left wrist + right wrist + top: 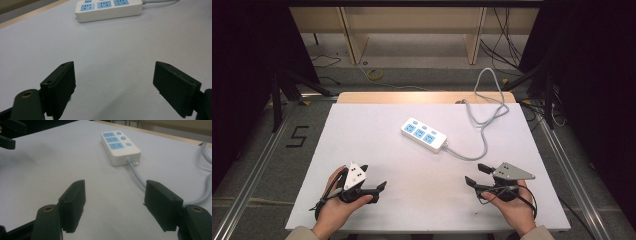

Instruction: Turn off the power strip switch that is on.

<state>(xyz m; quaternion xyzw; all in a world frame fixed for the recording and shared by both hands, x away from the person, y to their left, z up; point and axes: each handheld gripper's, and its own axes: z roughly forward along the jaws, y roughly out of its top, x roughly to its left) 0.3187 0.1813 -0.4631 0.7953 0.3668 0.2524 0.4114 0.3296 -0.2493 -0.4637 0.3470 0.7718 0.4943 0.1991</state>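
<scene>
Both grippers open and empty, power strip lying beyond them

A white power strip [424,135] with three blue sockets and three small blue switches lies flat on the white table top [377,150], a little right of centre and toward the far half, set at a slant. Its grey cable [484,112] leaves the near-right end, runs right, then loops back toward the far edge of the table and drops off it.

The left gripper [373,177] is held in the person's left hand [337,200] at the near left of the table, jaws pointing right and slightly away. In the left gripper view [113,82] the jaws stand wide apart with bare table between them; they are released and grasp nothing. The power strip [108,8] sits well beyond them at the top of that view.

The right gripper [477,175] is held in the right hand [512,205] at the near right, jaws pointing left. In the right gripper view [115,203] its jaws are likewise spread wide and empty, above the table. The power strip [120,147] lies ahead, apart from them, and the cable [137,176] passes behind the right-hand jaw without touching it
</scene>
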